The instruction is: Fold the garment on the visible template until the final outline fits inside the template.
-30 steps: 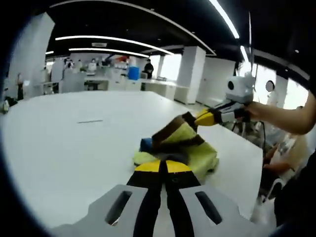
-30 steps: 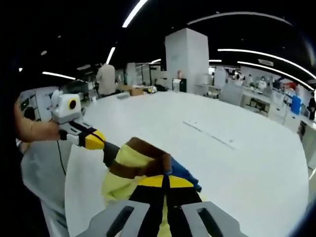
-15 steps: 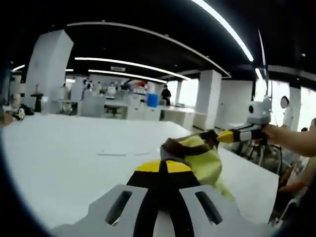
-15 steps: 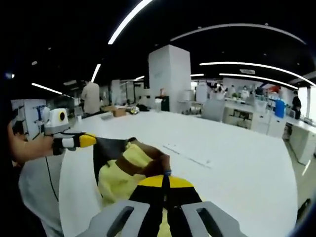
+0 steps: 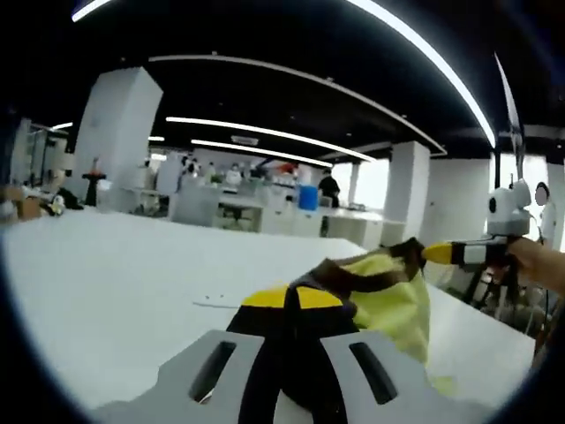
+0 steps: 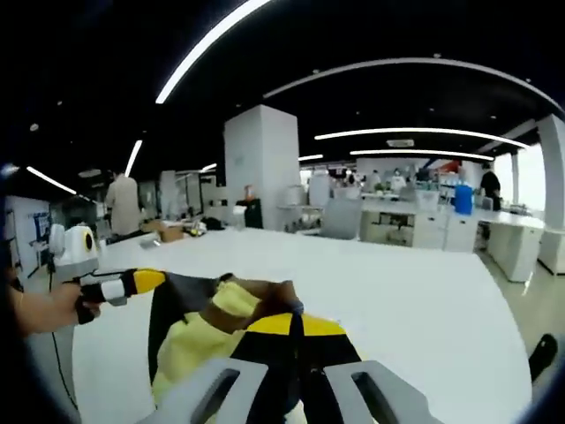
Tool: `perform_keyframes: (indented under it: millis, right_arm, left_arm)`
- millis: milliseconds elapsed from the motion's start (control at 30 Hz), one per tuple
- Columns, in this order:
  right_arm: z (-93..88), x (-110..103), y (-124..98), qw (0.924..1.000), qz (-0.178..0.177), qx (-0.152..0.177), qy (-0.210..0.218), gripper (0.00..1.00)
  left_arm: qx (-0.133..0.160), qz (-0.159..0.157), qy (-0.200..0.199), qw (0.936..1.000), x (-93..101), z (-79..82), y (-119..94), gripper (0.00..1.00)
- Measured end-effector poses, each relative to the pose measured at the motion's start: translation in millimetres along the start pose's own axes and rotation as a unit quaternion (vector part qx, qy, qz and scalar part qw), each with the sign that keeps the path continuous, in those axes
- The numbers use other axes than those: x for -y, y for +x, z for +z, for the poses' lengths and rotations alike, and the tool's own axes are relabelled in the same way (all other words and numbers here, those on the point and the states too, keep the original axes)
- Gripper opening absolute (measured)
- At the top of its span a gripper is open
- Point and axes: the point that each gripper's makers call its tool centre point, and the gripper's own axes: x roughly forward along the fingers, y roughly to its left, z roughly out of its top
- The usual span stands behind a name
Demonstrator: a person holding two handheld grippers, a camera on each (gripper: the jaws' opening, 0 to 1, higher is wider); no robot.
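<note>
A yellow garment (image 5: pixel 395 305) with brown trim hangs lifted above the white table (image 5: pixel 115 274), stretched between both grippers. In the left gripper view my left gripper (image 5: pixel 296 298) is shut on its near brown edge. The right gripper (image 5: pixel 441 254) comes in from the right, shut on the far corner. In the right gripper view my right gripper (image 6: pixel 291 325) is shut on the garment (image 6: pixel 199 349). There the left gripper (image 6: pixel 152 281) holds the dark edge at the left, with a hand (image 6: pixel 35 307) behind it. A thin mark (image 5: pixel 214 304) lies on the table beyond the garment.
The table's edge runs under the garment on the right of the left gripper view. A white pillar (image 6: pixel 260 168), desks and chairs (image 6: pixel 353 212) and standing people (image 6: pixel 122 205) fill the far room. Broad bare tabletop (image 6: pixel 424 291) stretches ahead.
Both grippers have risen with the garment, taking it from a heap on the table into the air. The garment now hangs stretched between them; its blue part no longer shows.
</note>
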Motion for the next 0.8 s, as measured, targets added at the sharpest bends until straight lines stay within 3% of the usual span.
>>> perform_keyframes:
  millis: [233,400,467,533,800]
  right_arm:
    - [-21.2,32,39,0.9981,-0.053,-0.013,0.029,0.00]
    - [-55.6,54,68,0.9929,-0.092,-0.054,0.052,0.00]
    - [-71.9,63,80,0.9885,-0.108,-0.067,0.082,0.00]
    - [-88.7,72,90,0.9832,-0.123,-0.088,0.103,0.00]
    - [-128.9,81,116,0.9749,-0.129,-0.129,0.128,0.00]
  left_arm:
    - [-0.011,0.036,-0.039,0.9986,-30.4,-27.4,31,0.00]
    - [-0.021,0.057,-0.066,0.9959,-43.3,-46.0,50,0.00]
    - [-0.030,0.061,-0.072,0.9951,-45.9,-56.3,60,0.00]
    - [-0.055,0.077,-0.063,0.9935,-52.9,-72.3,66,0.00]
    - [-0.092,0.097,-0.114,0.9844,-74.2,-114.8,82,0.00]
